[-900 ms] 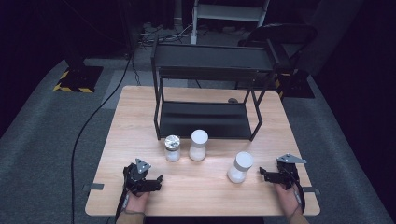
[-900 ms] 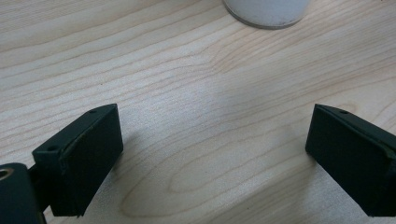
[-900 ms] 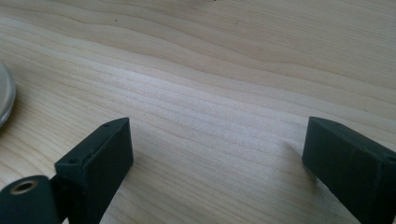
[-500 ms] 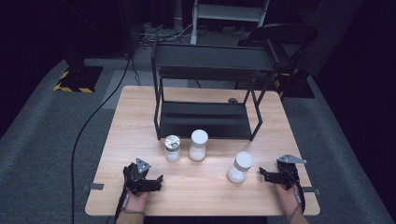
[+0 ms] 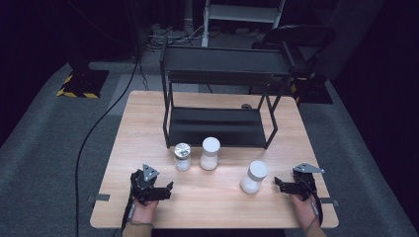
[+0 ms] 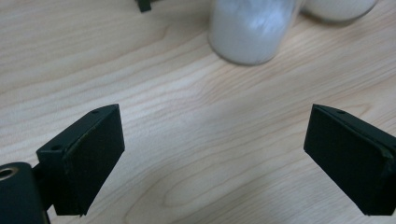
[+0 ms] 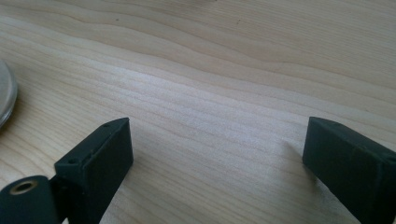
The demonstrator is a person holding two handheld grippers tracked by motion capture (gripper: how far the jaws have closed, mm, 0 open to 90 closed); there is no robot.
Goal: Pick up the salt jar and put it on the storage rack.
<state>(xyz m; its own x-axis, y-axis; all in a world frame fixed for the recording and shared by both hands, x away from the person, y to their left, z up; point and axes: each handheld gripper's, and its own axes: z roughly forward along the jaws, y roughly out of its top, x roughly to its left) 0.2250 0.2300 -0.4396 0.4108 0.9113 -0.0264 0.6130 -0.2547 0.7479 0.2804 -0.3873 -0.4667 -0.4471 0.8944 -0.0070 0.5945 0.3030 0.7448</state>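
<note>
Near the table's (image 5: 148,106) front edge both grippers, left (image 5: 167,189) and right (image 5: 277,183), rest spread and empty, with all three jars (image 5: 209,153) unshelved before the rack (image 5: 217,126).

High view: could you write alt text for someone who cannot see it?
Two hand-held black grippers, left gripper and right gripper, rest open near the front edge of a light wooden table. Between them stand a silver-lidded jar and two white-lidded jars, before a black two-tier metal shelf.

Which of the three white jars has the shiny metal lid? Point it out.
The leftmost jar, nearest the left gripper. Its top is silver; the middle jar and right jar have white tops.
</note>
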